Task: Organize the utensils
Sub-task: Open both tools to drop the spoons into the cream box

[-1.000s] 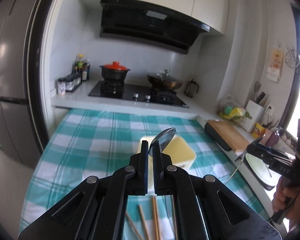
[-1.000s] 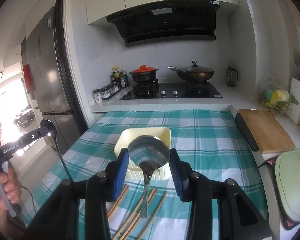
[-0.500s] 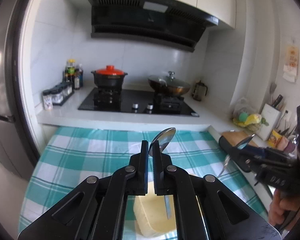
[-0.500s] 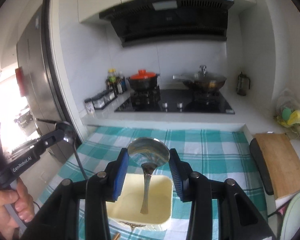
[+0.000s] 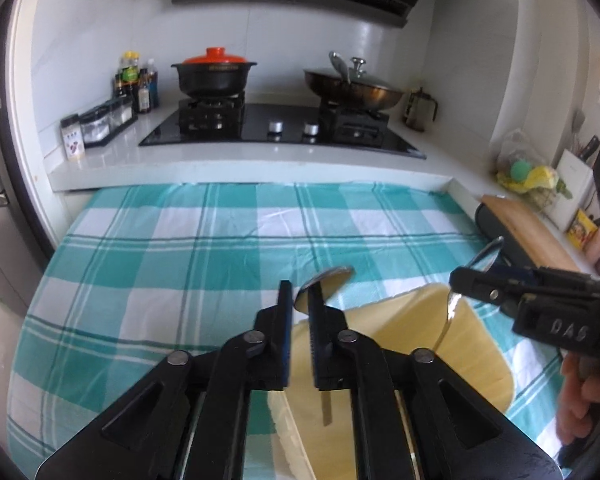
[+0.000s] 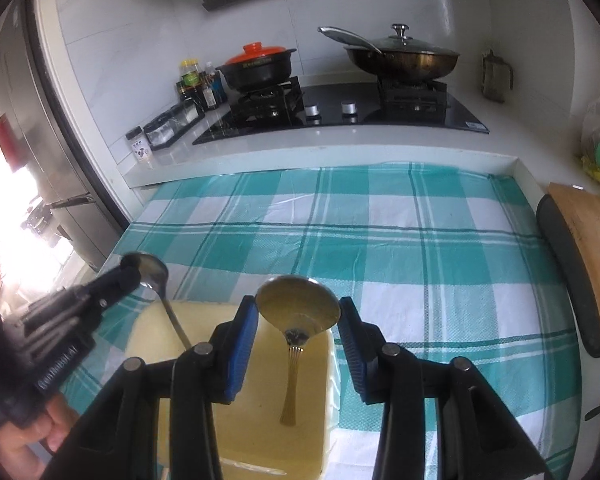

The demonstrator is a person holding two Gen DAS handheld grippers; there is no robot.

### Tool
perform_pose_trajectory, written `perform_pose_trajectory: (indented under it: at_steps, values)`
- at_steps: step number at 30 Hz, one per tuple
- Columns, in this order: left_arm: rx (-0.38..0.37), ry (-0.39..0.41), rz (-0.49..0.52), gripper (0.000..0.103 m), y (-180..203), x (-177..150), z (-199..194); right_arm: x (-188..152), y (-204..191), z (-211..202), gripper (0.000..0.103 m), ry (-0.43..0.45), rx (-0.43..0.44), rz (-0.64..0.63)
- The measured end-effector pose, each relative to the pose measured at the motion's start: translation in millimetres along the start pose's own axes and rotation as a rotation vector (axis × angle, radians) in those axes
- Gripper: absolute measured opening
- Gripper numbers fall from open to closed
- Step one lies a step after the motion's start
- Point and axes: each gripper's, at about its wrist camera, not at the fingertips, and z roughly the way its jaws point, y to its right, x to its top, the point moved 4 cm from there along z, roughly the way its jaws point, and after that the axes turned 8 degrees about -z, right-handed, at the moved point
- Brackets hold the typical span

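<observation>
Kitchen counter and a black hob (image 5: 280, 128) fill the upper half of both views, with a red-lidded pot (image 5: 214, 74) at upper left and a lidded wok (image 5: 354, 88) to its right. Below them a teal-and-white checked cloth (image 5: 160, 260) covers the table across the middle of each frame. On it, toward the bottom centre, sits a pale yellow tray (image 6: 260, 420).

At the bottom centre of its own view, the left gripper (image 5: 299, 316) has its jaws opening, a narrow gap showing between them. A small spoon (image 5: 324, 280) is between them, lying against the right-hand finger, bowl up past the tips and handle hanging down over the tray's near edge. From the frames I cannot tell whether the pads press it.

Bottom centre in the right wrist view, the right gripper (image 6: 298, 316) is partly closed, its blue pads (image 6: 244, 352) against the sides of a large spoon (image 6: 298, 310); the bowl sits between the tips and the handle hangs down inside the tray.

A wooden board (image 6: 588, 240) lies at the right edge, beside the cloth.
</observation>
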Motion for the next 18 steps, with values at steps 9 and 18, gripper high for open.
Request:
perform_pose_trajectory:
  at_steps: [9,18]
  values:
    - [0.041,0.11,0.0,0.093,-9.8,-6.9,-75.1,5.5,-1.5,-55.8,0.06,0.052,-0.025,-0.025]
    - [0.153,0.203,0.098,0.103,-6.1,-82.7,-197.6,-84.6,-45.7,-181.8,0.072,0.15,-0.111,-0.174]
